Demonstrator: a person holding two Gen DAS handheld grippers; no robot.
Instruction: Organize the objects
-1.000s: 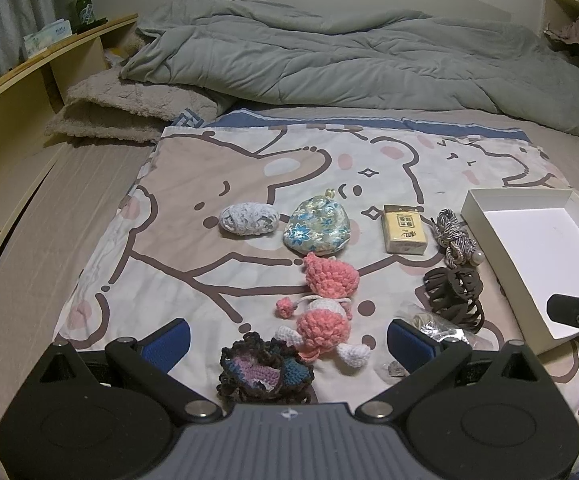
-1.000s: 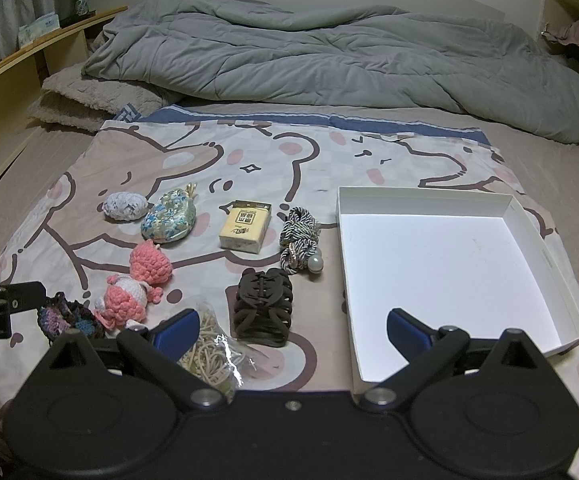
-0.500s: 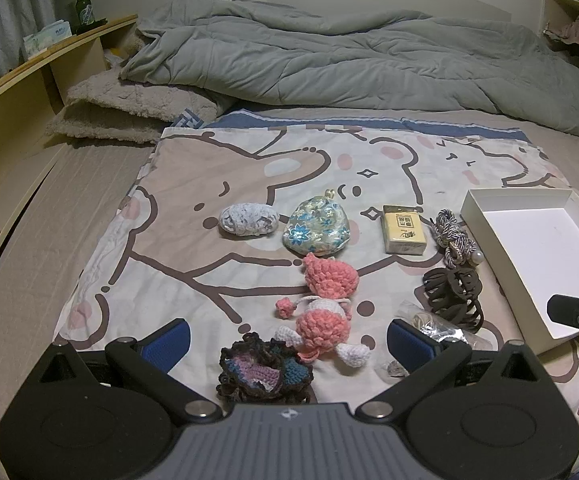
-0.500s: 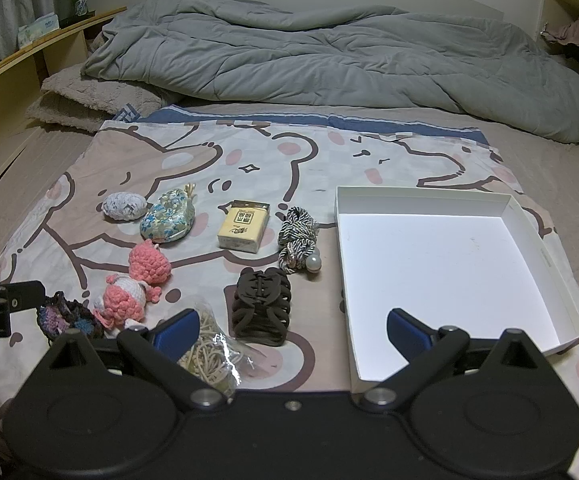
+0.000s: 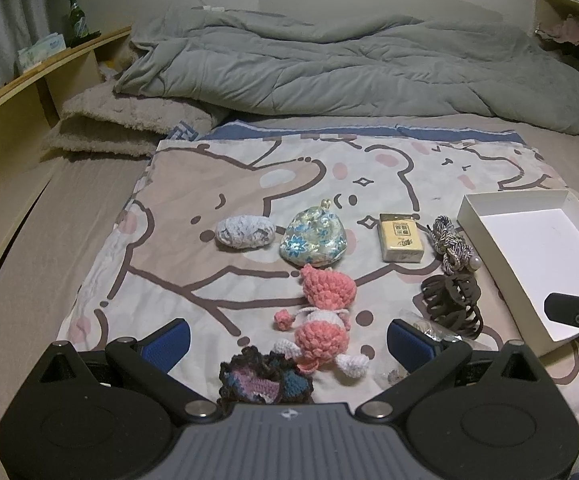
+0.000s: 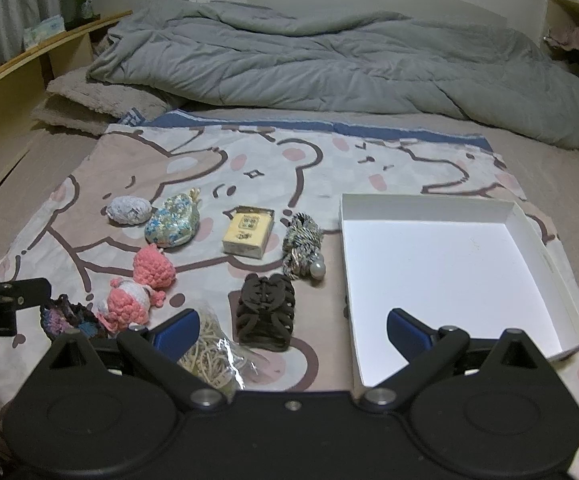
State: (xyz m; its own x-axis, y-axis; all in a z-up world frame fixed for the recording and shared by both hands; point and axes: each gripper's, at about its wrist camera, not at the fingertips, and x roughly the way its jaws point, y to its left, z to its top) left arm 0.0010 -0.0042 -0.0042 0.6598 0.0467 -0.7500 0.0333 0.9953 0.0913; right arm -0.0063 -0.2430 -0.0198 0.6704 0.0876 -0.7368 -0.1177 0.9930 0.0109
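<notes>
Small objects lie on a cartoon-print cloth [image 5: 209,280] on the bed. A white empty box [image 6: 449,272] sits at the right. Left of it are a brown hair claw [image 6: 265,316], a twisted cord [image 6: 301,244], a yellow card box [image 6: 247,232], a floral pouch [image 6: 173,224], a grey-white pouch [image 6: 129,210], a pink crochet doll [image 5: 323,320], a dark crochet piece [image 5: 265,380] and a bag of rubber bands [image 6: 209,356]. My left gripper [image 5: 289,340] is open above the doll and the dark crochet piece. My right gripper [image 6: 289,330] is open above the hair claw.
A rumpled grey duvet [image 5: 349,68] covers the far half of the bed. A beige pillow [image 5: 129,128] lies at the back left. A wooden shelf [image 5: 17,92] with a green bottle [image 5: 77,20] runs along the left side.
The right gripper has drifted slightly, so the box and objects sit a little lower and left in its view. The left gripper has barely moved. Nothing was grasped.
</notes>
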